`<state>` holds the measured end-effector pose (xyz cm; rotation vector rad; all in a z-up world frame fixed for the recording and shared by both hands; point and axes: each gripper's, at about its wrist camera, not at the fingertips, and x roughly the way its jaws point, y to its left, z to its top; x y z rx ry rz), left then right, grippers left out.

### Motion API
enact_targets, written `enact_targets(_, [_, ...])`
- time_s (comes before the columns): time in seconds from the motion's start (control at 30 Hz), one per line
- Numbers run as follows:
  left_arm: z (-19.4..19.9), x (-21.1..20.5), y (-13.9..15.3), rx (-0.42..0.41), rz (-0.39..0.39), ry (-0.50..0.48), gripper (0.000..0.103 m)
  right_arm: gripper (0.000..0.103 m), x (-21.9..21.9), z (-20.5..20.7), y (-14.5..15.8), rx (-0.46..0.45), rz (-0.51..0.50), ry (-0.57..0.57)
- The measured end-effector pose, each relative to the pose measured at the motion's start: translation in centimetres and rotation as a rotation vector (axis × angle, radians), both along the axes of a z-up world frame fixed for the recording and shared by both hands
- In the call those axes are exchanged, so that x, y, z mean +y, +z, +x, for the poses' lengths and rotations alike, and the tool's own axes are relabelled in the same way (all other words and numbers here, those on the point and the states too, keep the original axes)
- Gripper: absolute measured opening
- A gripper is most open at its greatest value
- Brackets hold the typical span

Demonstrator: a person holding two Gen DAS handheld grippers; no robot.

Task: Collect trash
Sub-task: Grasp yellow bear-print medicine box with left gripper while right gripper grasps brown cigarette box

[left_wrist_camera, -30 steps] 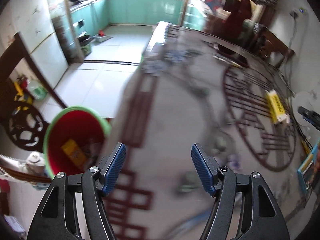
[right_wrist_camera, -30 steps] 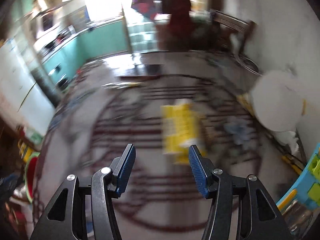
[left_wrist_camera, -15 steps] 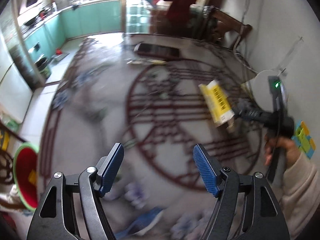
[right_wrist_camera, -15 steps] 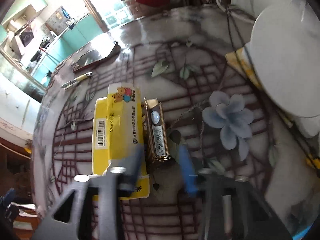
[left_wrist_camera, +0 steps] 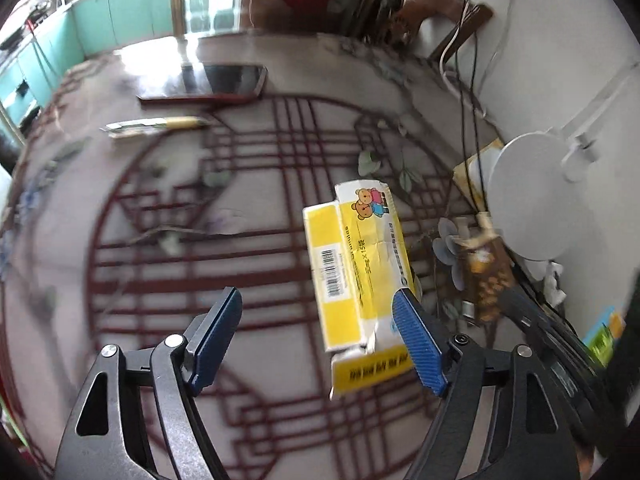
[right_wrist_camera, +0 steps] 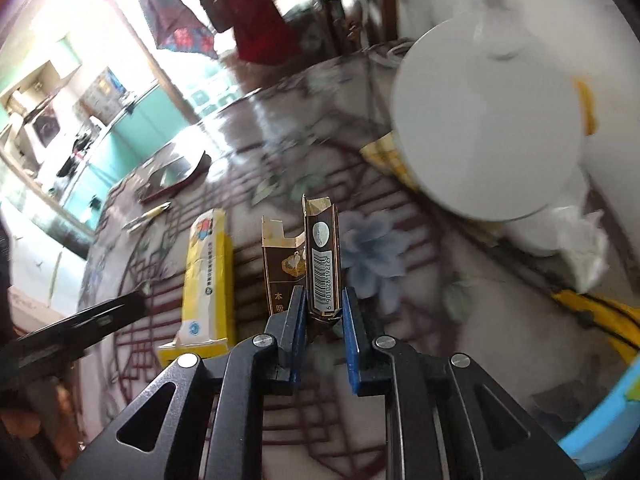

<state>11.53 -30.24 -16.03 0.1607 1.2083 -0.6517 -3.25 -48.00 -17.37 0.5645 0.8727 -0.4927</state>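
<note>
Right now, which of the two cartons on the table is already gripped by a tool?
The narrow brown carton: the right tool is shut on its lower end. The wider yellow carton lies flat, only beside one finger of the open left tool.

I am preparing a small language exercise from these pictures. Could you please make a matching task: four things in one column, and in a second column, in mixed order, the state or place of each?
Things:
1. brown box
2. yellow box
3. phone
4. left tool

States:
A. open, holding nothing
B. lying flat at the far side of the table
C. clamped in the right tool
D. lying on the table, one flap open

Pairs: 1-C, 2-D, 3-B, 4-A
</note>
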Motion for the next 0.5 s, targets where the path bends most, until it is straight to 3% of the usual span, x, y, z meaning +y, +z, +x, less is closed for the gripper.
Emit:
enact_targets(0.2, [-0.1, -4.1, -1.8, 0.025, 0.022, -0.061, 0.077, 0.015, -0.7, -2.0, 1.9, -0.025, -0.095, -0.067])
enact_targets(0.37, [0.2, -5.5, -3.4, 0.053, 0.054, -0.075, 0.077, 0.015, -1.4, -2.4, 2.2, -0.028, -0.093, -0.084])
enact_targets(0.4, [0.3, -5.6, -3.9, 0.058, 0.067, -0.076, 0.075, 0.015, -1.4, -2.4, 2.1, -0.029, -0.089, -0.085])
enact_targets(0.43, [0.4, -5.7, -4.2, 0.066, 0.073, -0.077, 0.057, 0.015, -1.3, -2.3, 2.0, -0.03, -0.086, -0.084])
enact_targets(0.47, [0.4, -5.6, -4.6, 0.072, 0.084, -0.08, 0.046, 0.015, -1.3, -2.2, 2.1, -0.032, -0.083, -0.082])
enact_targets(0.5, [0.3, -5.3, -4.4, 0.054, 0.08, -0.083, 0.042, 0.015, -1.1, -2.1, 2.2, -0.036, -0.083, -0.08])
